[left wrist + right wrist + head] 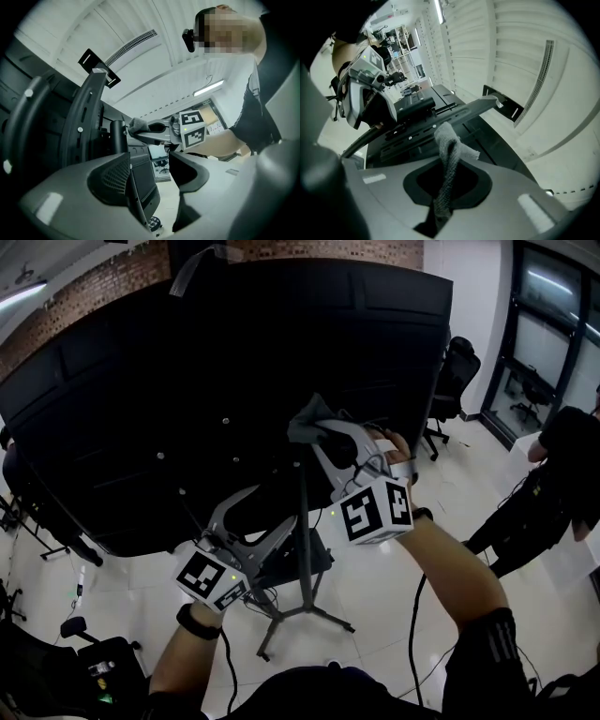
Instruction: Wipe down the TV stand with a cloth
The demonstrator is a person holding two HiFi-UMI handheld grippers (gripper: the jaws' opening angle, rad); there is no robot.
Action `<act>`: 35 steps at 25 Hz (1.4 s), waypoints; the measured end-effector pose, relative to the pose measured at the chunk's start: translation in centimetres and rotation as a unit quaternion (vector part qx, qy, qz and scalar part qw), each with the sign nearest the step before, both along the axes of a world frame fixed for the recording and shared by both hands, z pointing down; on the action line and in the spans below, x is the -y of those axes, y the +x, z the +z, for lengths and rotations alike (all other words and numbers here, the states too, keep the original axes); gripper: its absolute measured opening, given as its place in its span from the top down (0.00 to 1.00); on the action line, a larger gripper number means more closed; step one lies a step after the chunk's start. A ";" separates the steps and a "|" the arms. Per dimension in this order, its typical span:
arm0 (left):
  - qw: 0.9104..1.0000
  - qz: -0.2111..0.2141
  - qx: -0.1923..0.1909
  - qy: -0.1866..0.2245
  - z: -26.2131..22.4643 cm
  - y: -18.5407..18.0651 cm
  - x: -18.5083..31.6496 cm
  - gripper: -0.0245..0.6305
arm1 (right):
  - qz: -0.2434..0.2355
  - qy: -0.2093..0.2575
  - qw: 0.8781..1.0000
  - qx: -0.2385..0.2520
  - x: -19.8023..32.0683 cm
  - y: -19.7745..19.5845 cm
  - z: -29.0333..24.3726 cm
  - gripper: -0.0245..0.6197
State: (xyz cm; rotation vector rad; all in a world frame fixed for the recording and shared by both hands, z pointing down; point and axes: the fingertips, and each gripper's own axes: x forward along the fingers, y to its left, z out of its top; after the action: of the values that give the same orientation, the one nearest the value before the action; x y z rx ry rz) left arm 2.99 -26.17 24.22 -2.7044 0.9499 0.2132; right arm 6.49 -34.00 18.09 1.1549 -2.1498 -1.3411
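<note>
Risk, cloth: only a twisted strip of the cloth (449,145) is caught; a hard stroke along the TV stand (305,521) could, in the inspector's judgement, pull it free.
Risk, screen: the stand carries a large black TV (234,362) on a slim pole; a heavy push up high could rock it.
Risk, cables: leads trail by the stand's feet and could snag.
Right jaws: the right gripper (445,187) has its jaws pressed together on the cloth, which rises from between them as a grey rope with a loose tuft at the end.
Left jaws: the left gripper (150,183) has its jaws spread, with nothing pinched. A dark panel of the stand shows in the gap; contact cannot be told.
Cloth position: at the head of the pole, just behind the TV, seemingly touching it.
Left gripper position: lower, beside the pole.
Progress: wiping of the upper stand appears to be in hand; the lower pole and feet are apparently not yet reached.
</note>
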 end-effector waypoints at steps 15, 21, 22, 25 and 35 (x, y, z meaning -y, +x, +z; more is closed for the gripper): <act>1.000 -0.023 0.000 -0.009 0.4 3.5 3.2 0.53 | -0.023 -0.026 0.999 0.003 7.2 2.0 0.6 0.93; 1.000 -0.015 0.001 -0.012 0.8 5.7 4.1 0.53 | 0.009 -0.037 0.999 0.032 8.9 7.5 0.8 0.93; 1.000 -0.013 0.002 -0.013 0.9 6.2 4.3 0.53 | 0.013 -0.042 0.998 0.039 9.2 8.4 0.8 0.93; 1.000 -0.005 0.001 -0.015 1.0 7.6 4.7 0.53 | 0.025 -0.057 0.996 0.059 10.0 11.2 0.8 0.93; 1.000 0.004 0.003 -0.023 1.8 10.5 5.2 0.53 | 0.060 -0.082 0.992 0.080 11.5 16.3 1.7 0.93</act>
State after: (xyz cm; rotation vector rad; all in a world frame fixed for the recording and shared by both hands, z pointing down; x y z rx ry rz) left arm 13.50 -31.34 26.01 -2.7489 0.9530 0.1884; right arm 22.84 -45.48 19.75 1.3408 -2.2142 -1.0302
